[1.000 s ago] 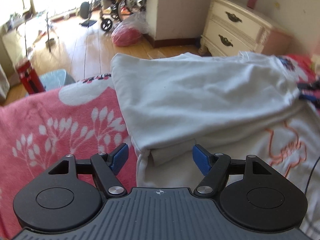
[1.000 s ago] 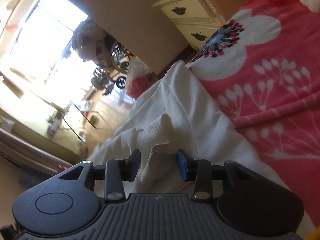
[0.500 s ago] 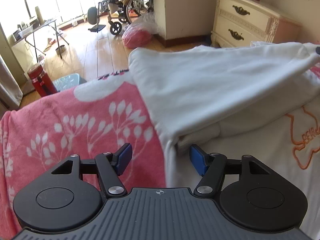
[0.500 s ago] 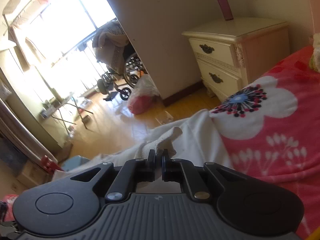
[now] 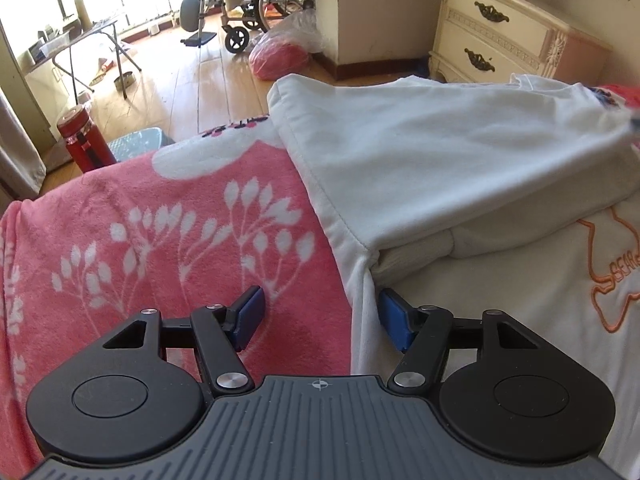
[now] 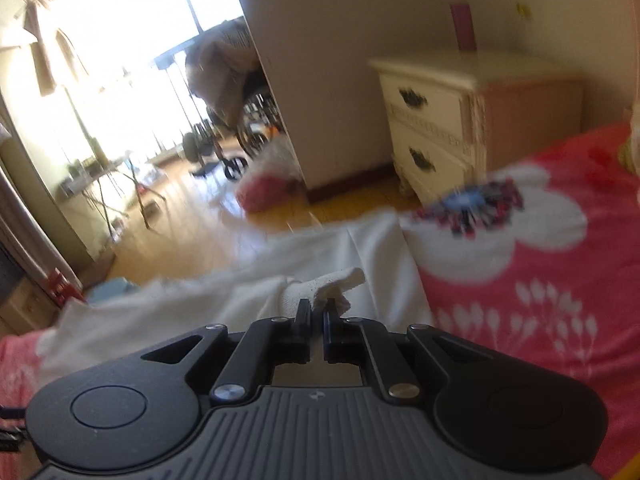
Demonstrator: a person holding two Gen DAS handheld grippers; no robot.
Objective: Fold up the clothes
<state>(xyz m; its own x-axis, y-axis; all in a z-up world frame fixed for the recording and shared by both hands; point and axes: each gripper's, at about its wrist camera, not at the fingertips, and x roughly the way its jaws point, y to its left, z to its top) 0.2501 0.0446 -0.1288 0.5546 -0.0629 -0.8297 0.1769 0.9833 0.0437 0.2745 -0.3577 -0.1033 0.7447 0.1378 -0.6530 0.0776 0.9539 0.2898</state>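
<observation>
On the bed, a pink blanket (image 5: 168, 240) with white flowers lay under a white sweatshirt (image 5: 440, 152). One part of the sweatshirt was folded over the rest, and an orange picture (image 5: 612, 280) showed on the part below. The left gripper (image 5: 320, 314) hung low over the near edge of the sweatshirt. Its blue pads (image 5: 252, 312) stood wide apart, with the cloth edge and some blanket between them, and they were not squeezing anything. The right gripper (image 6: 316, 312) had its fingers pressed tight on the ribbed cuff (image 6: 332, 286) of a sleeve, and the cuff stuck up past the tips. Behind the bed stood a cream nightstand (image 6: 436, 128), a wooden floor (image 5: 192, 80) and a wheelchair (image 5: 256, 4).
</observation>
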